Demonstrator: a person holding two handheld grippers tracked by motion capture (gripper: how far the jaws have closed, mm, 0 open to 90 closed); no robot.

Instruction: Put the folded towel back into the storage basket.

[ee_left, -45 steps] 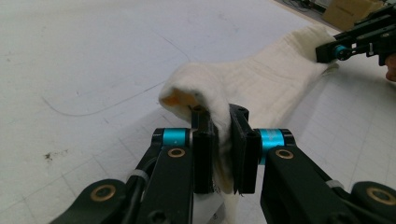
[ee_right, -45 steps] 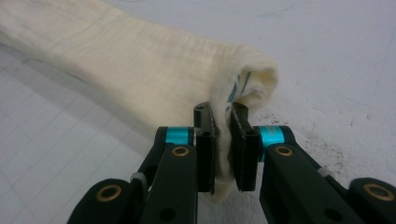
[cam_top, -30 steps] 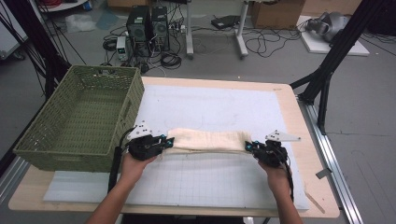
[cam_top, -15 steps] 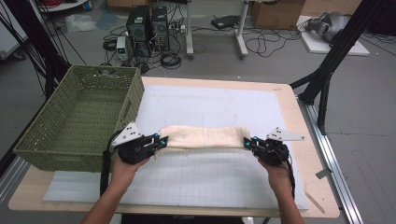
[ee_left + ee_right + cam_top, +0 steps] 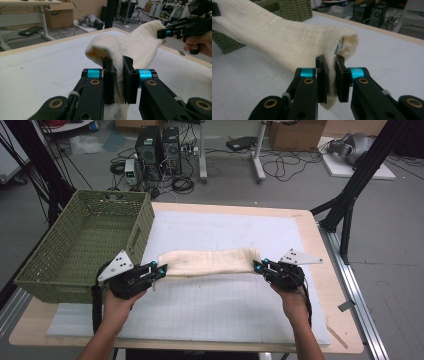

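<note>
A folded cream cloth (image 5: 207,262) hangs stretched between my two grippers, lifted off the white mat (image 5: 220,305). My left gripper (image 5: 161,269) is shut on the cloth's left end; in the left gripper view the cloth (image 5: 130,47) is pinched between the black jaws of my left gripper (image 5: 119,80), and the other gripper (image 5: 175,29) grips its far end. My right gripper (image 5: 258,265) is shut on the right end. In the right gripper view the cloth (image 5: 282,40) bunches between the jaws of my right gripper (image 5: 331,80) and runs off to the upper left.
A green wicker basket (image 5: 85,242) stands on the table's left side, close to my left hand; the basket (image 5: 294,8) also lies behind the cloth in the right gripper view. The wooden table edge (image 5: 320,250) borders the mat. Black frame legs (image 5: 350,200) rise at the right.
Both grippers have risen with the cloth, lifting it off the mat. The left hand has drifted left toward the basket, pulling the cloth straighter.
</note>
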